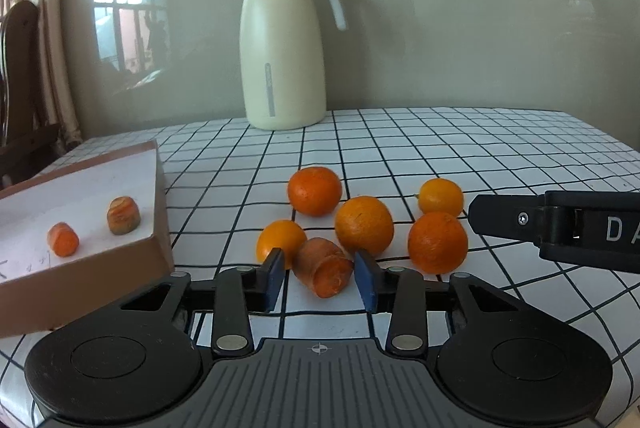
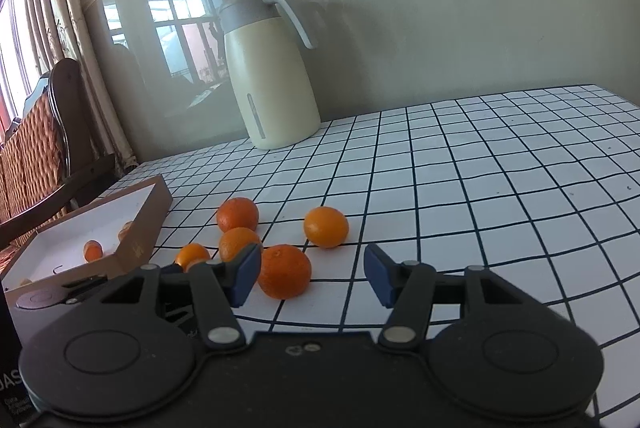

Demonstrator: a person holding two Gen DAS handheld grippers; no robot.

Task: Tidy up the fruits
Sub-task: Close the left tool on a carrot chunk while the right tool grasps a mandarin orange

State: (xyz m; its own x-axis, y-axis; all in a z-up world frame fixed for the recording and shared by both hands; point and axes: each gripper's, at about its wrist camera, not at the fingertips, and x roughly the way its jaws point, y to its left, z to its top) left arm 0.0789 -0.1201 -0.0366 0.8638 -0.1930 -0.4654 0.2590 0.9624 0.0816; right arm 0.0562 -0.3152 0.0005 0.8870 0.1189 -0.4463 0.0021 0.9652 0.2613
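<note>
Several oranges point(image 1: 363, 225) lie on the checked tablecloth point(image 1: 460, 147), with a carrot chunk point(image 1: 323, 266) among them. My left gripper point(image 1: 322, 278) is open, its blue pads on either side of the carrot chunk, not touching it. A shallow cardboard box point(image 1: 160, 220) at the left holds two carrot chunks point(image 1: 123, 215). My right gripper point(image 2: 310, 278) is open and empty above the cloth, just right of an orange point(image 2: 284, 271); its finger also shows at the right of the left wrist view point(image 1: 560, 228).
A cream thermos jug point(image 1: 282, 47) stands at the back by the wall. A wooden chair point(image 2: 60, 131) and curtains are at the left past the table edge. The box also shows in the right wrist view point(image 2: 140, 228).
</note>
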